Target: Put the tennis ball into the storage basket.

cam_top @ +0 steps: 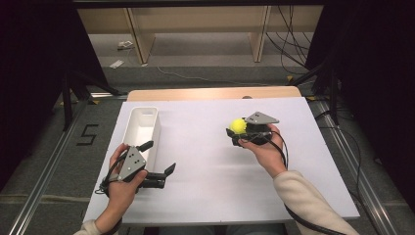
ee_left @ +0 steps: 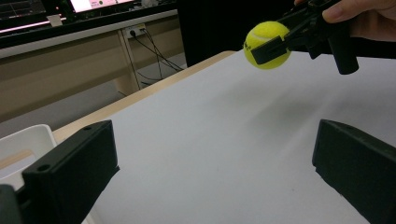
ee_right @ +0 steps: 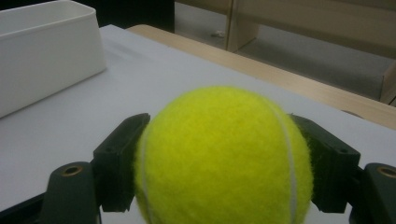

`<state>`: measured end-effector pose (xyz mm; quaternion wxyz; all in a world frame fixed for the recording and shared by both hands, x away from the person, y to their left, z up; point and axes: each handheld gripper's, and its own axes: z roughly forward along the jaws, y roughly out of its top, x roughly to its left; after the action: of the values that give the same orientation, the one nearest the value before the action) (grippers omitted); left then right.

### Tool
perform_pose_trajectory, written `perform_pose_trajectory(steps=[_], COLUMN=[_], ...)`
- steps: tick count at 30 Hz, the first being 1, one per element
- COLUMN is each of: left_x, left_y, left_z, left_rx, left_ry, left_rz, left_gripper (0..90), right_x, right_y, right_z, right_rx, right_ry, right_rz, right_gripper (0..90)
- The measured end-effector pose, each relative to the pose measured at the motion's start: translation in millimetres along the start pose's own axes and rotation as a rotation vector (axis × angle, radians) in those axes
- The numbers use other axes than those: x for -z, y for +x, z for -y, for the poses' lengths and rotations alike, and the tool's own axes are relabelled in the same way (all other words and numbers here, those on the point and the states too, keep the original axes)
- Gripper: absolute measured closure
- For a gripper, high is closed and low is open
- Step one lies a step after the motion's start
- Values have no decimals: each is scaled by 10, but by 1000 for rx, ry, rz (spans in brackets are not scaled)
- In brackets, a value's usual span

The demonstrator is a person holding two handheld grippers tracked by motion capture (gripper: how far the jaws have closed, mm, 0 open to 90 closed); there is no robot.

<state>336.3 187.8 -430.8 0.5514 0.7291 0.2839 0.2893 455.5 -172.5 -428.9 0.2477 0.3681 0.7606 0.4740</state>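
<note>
- Gripping a yellow tennis ball (cam_top: 238, 126), the right gripper (cam_top: 234, 129) had its fingers (ee_right: 119, 161) pressed against the ball's two sides, as the right gripper view showed.
- The ball was held above the white counter (cam_top: 205, 161), well to the right of the white bin (cam_top: 142, 128), with bare counter between them.
- The left gripper (cam_top: 160, 159) sat just beside the bin's near right corner, its fingers (ee_left: 74, 172) spread wide with nothing between them.
- In the left gripper view the ball (ee_left: 266, 45) appeared clamped in the right gripper (ee_left: 275, 43), clear of the counter.
- Beyond the counter's far wooden edge stood a pale shelf unit (cam_top: 195, 29), with cables (cam_top: 293, 44) on the floor.
- A "5" (cam_top: 87, 134) was marked on the floor left of the bin; no lettering on the ball could be read.
</note>
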Motion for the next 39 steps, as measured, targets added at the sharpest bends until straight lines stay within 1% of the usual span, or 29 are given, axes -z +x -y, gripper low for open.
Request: perform_pose_trajectory(steps=[28,39], left_x=[3,5], left_y=[-2,-2], left_z=[-1,-1], left_rx=[0,1], left_ry=[-1,-1], left_rz=[-2,-1], left_gripper=[0,0], right_x=[-77,-95], right_y=[168,200], right_z=[-69,-89], right_rx=[16,17], right_ry=[-10,-14], right_rz=[-36,-43], right_gripper=[262,262])
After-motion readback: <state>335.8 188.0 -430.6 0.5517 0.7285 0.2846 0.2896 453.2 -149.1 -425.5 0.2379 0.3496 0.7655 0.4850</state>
